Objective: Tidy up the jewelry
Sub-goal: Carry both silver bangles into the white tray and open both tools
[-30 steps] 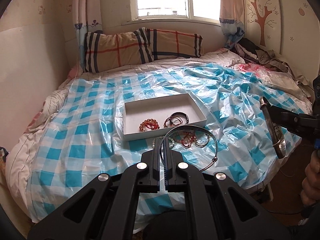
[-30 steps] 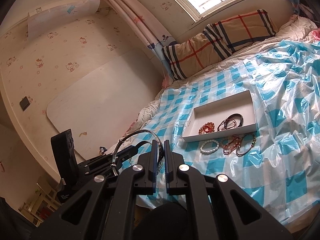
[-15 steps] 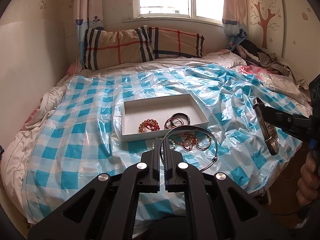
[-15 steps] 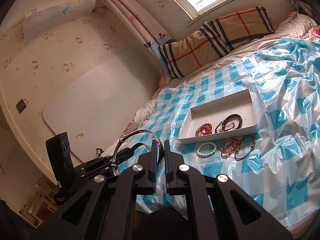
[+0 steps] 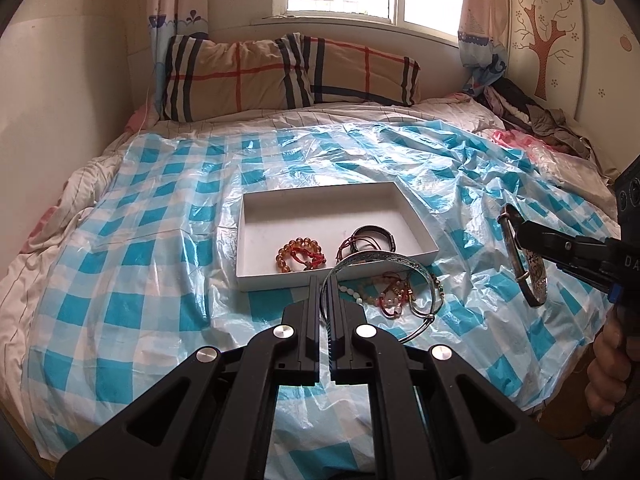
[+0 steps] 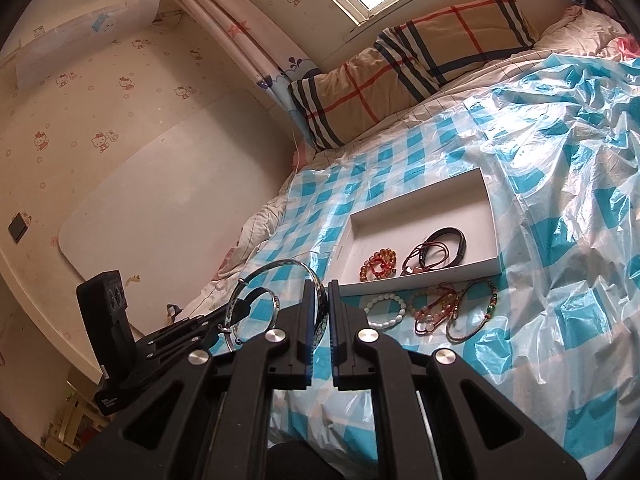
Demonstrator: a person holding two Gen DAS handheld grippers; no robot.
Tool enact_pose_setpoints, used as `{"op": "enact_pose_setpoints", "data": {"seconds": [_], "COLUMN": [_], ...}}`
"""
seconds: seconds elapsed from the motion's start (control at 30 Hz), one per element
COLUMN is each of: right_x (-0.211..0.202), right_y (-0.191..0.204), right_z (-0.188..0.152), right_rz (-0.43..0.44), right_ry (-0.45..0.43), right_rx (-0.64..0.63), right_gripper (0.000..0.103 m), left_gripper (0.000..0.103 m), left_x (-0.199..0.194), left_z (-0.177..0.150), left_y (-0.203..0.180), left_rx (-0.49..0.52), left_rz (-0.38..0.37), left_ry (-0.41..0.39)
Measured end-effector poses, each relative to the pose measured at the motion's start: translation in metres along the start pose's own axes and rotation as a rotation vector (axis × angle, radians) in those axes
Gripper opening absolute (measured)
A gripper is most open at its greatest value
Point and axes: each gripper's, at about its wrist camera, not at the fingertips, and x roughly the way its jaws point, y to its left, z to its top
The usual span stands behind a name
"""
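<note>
A big bed [image 5: 120,208] fills the room, with a blue and white checked plastic sheet [image 5: 132,280] spread over it. Two striped pillows [image 5: 240,76] lie at the head of the bed, under the window.

A white box [image 5: 320,204] sits in the middle of the sheet. Inside it, near its front edge, lie an orange bead bracelet [image 5: 298,254] and a dark band [image 5: 374,236] with red cords. Just in front of the box, on the sheet, lies a small pile of bracelets [image 6: 436,308], one of them made of white beads [image 6: 386,310].

The left claw [image 5: 325,300] tilts down toward the bed. It is squeezed tight on the edge of a thin silver bangle [image 5: 384,258], which sticks up in front of it.

The right claw [image 6: 325,300] points more level, over the front edge of the bed. It is pinched closed on a wide patterned bangle [image 5: 528,264]. A hand [image 5: 608,368] grips the handle, and it is partly cut off at the side of the view.

White letters on the right claw's body read "DA", and the rest is cut off. A small white label on the left claw is too tiny to read.
</note>
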Motion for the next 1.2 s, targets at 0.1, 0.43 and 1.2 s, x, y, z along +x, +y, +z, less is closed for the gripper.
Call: {"op": "enact_pose_setpoints", "data": {"seconds": [0.1, 0.43, 1.2], "right_x": [0.019, 0.084, 0.123], "right_y": [-0.015, -0.069, -0.126], "right_z": [0.010, 0.034, 0.037], "right_rz": [-0.023, -0.089, -0.197], "right_ry": [0.007, 0.034, 0.082], "right_rx": [0.008, 0.028, 0.062], "right_gripper": [0.007, 0.007, 0.031], "left_gripper": [0.003, 0.003, 0.008], "left_x": [0.028, 0.124, 0.201], "left_z": [0.006, 0.021, 0.023], "left_y": [0.005, 0.016, 0.014], "left_rx": [-0.012, -0.046, -0.038], "left_rz": [-0.004, -0.006, 0.049], "left_ry": [0.018, 0.072, 0.144]}}
